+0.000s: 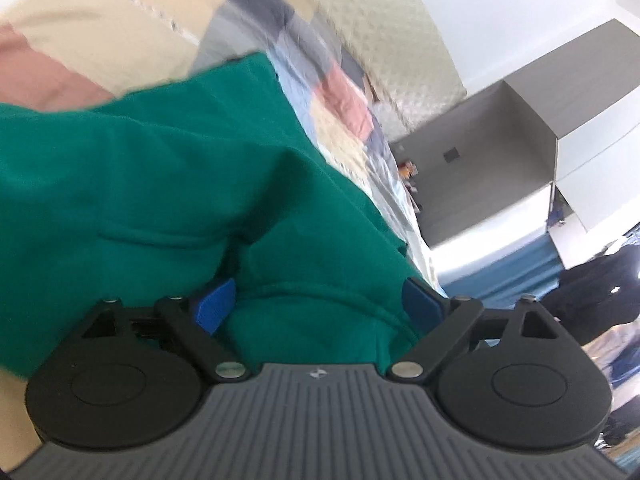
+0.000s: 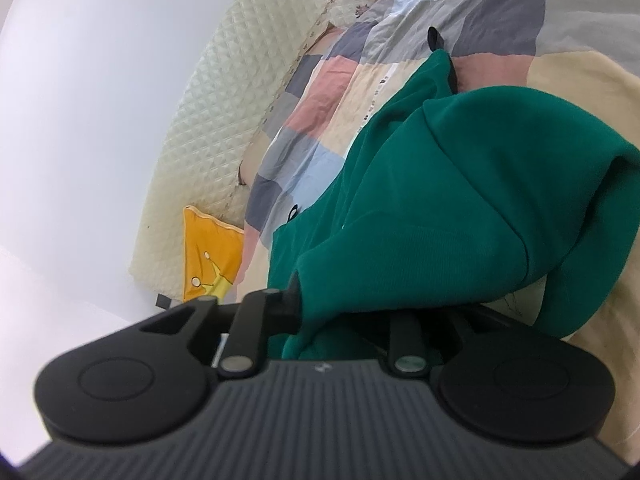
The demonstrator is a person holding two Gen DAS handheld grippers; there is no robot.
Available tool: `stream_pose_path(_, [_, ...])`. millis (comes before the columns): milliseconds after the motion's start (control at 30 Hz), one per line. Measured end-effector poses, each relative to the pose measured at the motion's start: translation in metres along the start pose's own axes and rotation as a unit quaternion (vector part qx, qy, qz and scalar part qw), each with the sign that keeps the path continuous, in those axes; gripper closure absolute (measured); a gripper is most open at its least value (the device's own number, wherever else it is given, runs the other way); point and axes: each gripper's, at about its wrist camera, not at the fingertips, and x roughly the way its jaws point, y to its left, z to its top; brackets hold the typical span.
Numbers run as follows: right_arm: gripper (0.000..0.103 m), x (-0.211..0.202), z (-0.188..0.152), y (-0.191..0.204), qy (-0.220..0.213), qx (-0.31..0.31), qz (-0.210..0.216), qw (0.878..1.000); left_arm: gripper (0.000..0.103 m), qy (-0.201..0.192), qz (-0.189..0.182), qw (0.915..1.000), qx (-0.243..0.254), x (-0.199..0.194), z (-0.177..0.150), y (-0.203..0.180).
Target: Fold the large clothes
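A large green garment [image 1: 160, 168] lies bunched on a patchwork bedspread [image 1: 348, 100]. My left gripper [image 1: 318, 304] stands wide open over it. Its blue pads [image 1: 216, 304] sit far apart, a hump of green cloth lies between them, and neither pad presses on it. In the right wrist view the green garment [image 2: 460, 184] is heaped in thick folds over the patchwork bedspread [image 2: 320, 92]. My right gripper [image 2: 344, 308] has narrow jaws with a wad of the cloth packed between them. The left black finger [image 2: 290, 304] touches the cloth; the other finger is buried under it.
A cream quilted panel [image 2: 208, 128] runs along the bed's far side by a white wall. A yellow cushion [image 2: 208, 260] lies at its foot. A grey cabinet [image 1: 480, 152] stands past the bed, with a dark bulky shape [image 1: 592, 296] beside it. A black loop [image 2: 434, 38] lies beyond the garment.
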Motion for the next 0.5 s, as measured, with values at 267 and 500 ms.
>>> stream_pose_path(267, [0.031,0.013,-0.008,0.004,0.03,-0.027,-0.038,0.998,0.012,0.051,-0.026,0.998,-0.025,0.032,0.015,0.009])
stream_pose_path(500, [0.037,0.021,-0.012,0.004,0.053,-0.04,-0.043,0.997,0.012,0.075,-0.048,0.994,-0.063,0.062,0.029,0.025])
